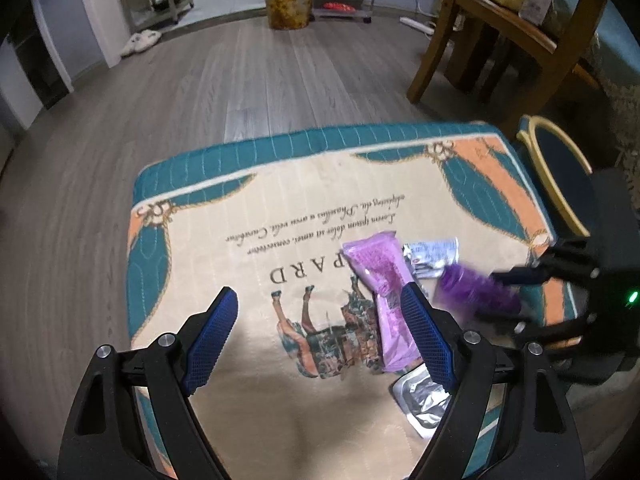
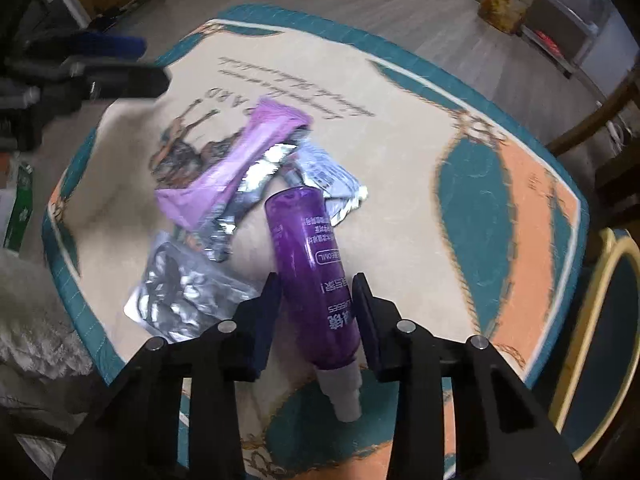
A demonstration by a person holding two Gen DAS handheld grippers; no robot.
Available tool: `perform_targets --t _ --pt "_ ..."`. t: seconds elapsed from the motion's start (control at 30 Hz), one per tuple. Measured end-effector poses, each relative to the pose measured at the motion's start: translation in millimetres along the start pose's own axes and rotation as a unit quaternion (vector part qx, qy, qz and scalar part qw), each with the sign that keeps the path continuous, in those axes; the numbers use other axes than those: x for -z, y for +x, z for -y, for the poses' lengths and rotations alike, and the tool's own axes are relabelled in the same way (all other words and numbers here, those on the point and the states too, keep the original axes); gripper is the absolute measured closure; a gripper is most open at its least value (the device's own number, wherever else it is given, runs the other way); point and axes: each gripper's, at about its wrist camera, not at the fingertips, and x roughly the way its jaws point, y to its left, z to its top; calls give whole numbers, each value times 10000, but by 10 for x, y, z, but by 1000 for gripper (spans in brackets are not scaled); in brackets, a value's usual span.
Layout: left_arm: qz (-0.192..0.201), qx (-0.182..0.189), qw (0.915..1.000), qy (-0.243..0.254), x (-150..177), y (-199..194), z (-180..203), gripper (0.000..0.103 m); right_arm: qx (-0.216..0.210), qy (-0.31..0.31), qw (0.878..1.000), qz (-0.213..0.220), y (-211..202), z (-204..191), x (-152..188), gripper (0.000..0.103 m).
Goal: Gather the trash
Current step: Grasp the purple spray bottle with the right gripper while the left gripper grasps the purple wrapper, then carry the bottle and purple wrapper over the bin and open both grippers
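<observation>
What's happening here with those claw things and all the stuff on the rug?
A person is clearing trash off a patterned rug using two hand-held grippers. The right gripper has its fingers on either side of a purple bottle; whether it grips it yet is unclear. The left gripper hangs open above a pink wrapper. Silver foil packets lie beside them. A full bin stands across the floor.

Left claw (image 1: 320,304): jaws wide apart, blue pads (image 1: 212,344) facing each other, nothing between them, tilted down and forward. Right claw (image 2: 316,292): jaws narrowed around the bottle (image 2: 308,264), one pad on each side of its body, pads at or nearly at its sides; contact not clear. From the left wrist view the right claw (image 1: 508,300) sits off to the right, motion-blurred.
</observation>
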Motion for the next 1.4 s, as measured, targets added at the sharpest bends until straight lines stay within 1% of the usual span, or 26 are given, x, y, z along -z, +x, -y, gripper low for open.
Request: perform_targets --t 0.13,0.23,0.3,0.37,0.43,0.5,0.53,0.57,0.6,0.67,0.73,0.8,0.87,0.97,1.1,1.2,1.3,1.4 --pt "-312 129 9993 177 43 182 159 21 148 427 9990 -4 -57 204 40 68" --pt "-572 374 9974 241 62 327 313 31 140 625 9979 -76 -42 314 89 68" --pt "-740 476 9956 322 75 416 416 40 162 551 9983 -59 -27 313 109 68" --pt "-882 470 9939 466 92 500 516 42 213 446 9988 -74 -12 296 111 68" --pt "-1020 402 9920 620 105 576 591 46 191 427 9989 -98 9 285 134 70" --pt "-1102 292 9907 743 108 629 637 61 154 516 9985 -109 18 319 156 70" --pt "-1123 282 9905 736 104 640 637 64 126 591 9981 -114 17 354 165 70" --pt "-1120 278 9907 726 96 639 634 69 135 629 9979 -106 12 401 157 71" --pt "-1088 282 9912 705 81 624 628 72 152 646 9977 -95 25 395 89 71" --pt "-993 297 9924 656 31 567 620 74 131 697 9975 -42 -4 423 80 71" --pt "-839 294 9939 654 -15 478 618 74 93 824 9966 16 -63 467 82 71" --pt "-694 211 9949 699 -49 390 619 75 61 937 9955 122 -138 496 87 71" --pt "-529 148 9958 733 -89 294 629 75 31 1039 9942 274 -247 567 71 71" --pt "-268 96 9960 849 -237 169 689 75 9 1232 9911 508 -409 687 56 71" --pt "99 305 9963 800 -426 0 818 75 -36 1576 9842 803 -640 924 105 71" --pt "363 392 9948 863 -539 -59 1012 74 -19 1840 9780 986 -827 1110 211 71" --pt "516 601 9929 886 -639 -105 1226 74 65 2146 9685 1263 -1058 1353 342 71" --pt "637 773 9895 1044 -685 -138 1469 75 315 2413 9589 1462 -1279 1648 527 71"
